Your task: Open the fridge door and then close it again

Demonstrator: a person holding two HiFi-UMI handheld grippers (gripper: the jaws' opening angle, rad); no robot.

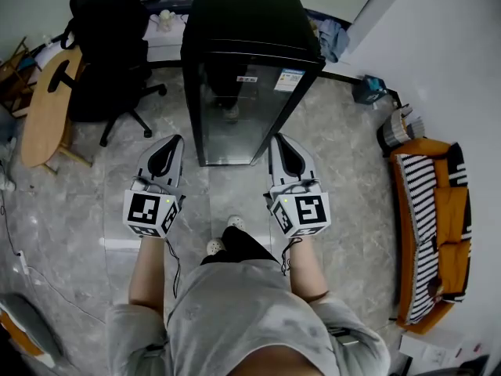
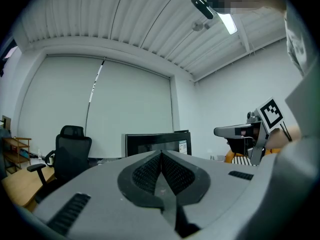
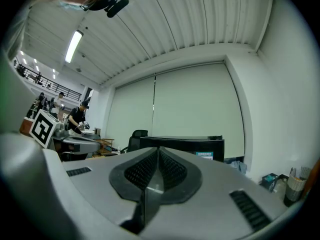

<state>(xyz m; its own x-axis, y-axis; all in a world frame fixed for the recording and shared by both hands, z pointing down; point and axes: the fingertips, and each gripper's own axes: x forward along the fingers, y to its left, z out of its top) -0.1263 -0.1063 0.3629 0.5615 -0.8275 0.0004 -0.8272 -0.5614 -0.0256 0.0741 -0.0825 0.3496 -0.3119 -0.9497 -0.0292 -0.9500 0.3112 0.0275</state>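
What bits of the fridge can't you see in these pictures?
- Head view: inside the fridge; its dark glass door shows only reflections.
- Head view: sticker print, too small.
- Left gripper view: fridge's lower part, behind the left gripper.
- Right gripper view: same, behind the right gripper.

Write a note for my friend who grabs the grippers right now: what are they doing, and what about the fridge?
Left gripper: jaws together, empty, pointing level toward the fridge, short of it.
Right gripper: the same, jaws together, empty.
Fridge door: shut, with neither gripper touching it.
Done: nothing that shows.
Left: reach the door, pull it open, then push it shut.
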